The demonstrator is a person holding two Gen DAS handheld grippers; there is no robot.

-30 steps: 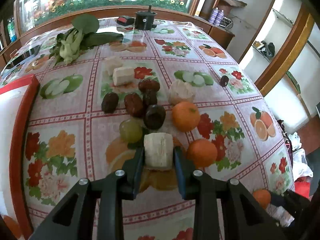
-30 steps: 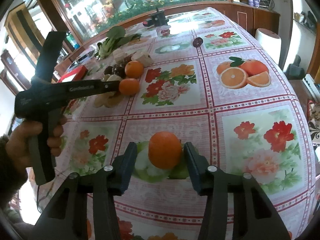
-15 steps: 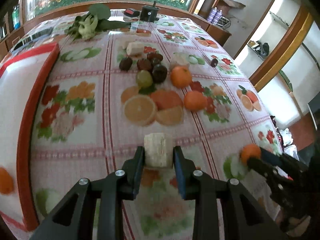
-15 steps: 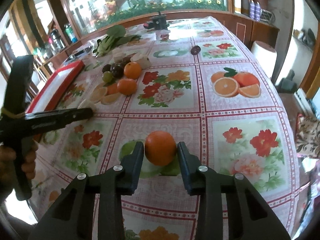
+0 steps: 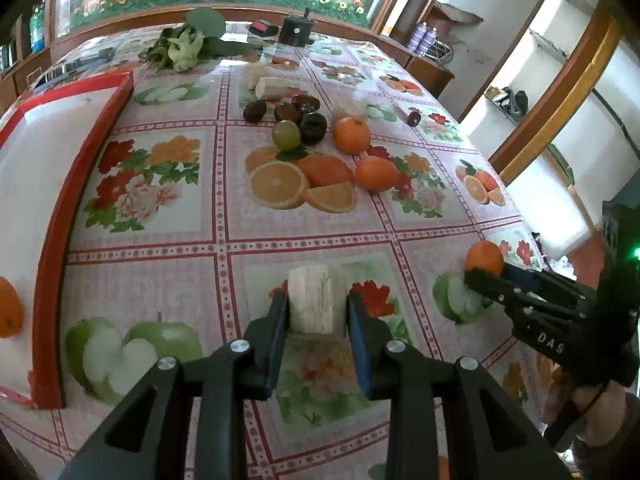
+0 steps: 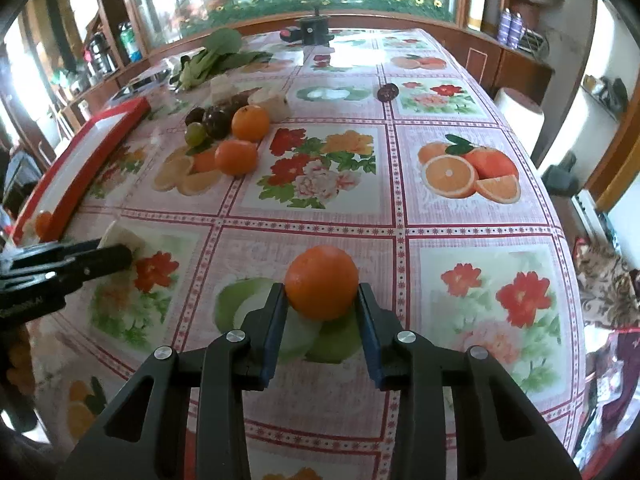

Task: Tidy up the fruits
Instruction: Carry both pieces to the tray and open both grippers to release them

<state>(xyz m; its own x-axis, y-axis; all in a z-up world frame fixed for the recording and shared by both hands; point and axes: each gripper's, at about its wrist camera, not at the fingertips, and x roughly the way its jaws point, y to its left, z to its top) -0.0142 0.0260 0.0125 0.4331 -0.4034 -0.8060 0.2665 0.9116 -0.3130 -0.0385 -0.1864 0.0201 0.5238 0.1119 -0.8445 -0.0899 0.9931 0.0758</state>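
Observation:
My left gripper is shut on a pale cream chunk, held over the flowered tablecloth near the front edge. In the right wrist view that chunk shows at the far left between the left gripper's dark fingers. My right gripper is shut on an orange, with both pads against its sides, over a printed green apple. The left wrist view shows that same orange at the right. Farther back lie two oranges, a green round fruit, dark fruits and more pale chunks.
A white tray with a red rim lies along the left, with an orange in it. Leafy greens and a black object sit at the far end. One dark fruit lies alone. The table's edge drops off at the right.
My left gripper has drawn back from the fruit pile toward the near edge, carrying the pale chunk. My right gripper's jaws have narrowed onto the orange and stayed in place.

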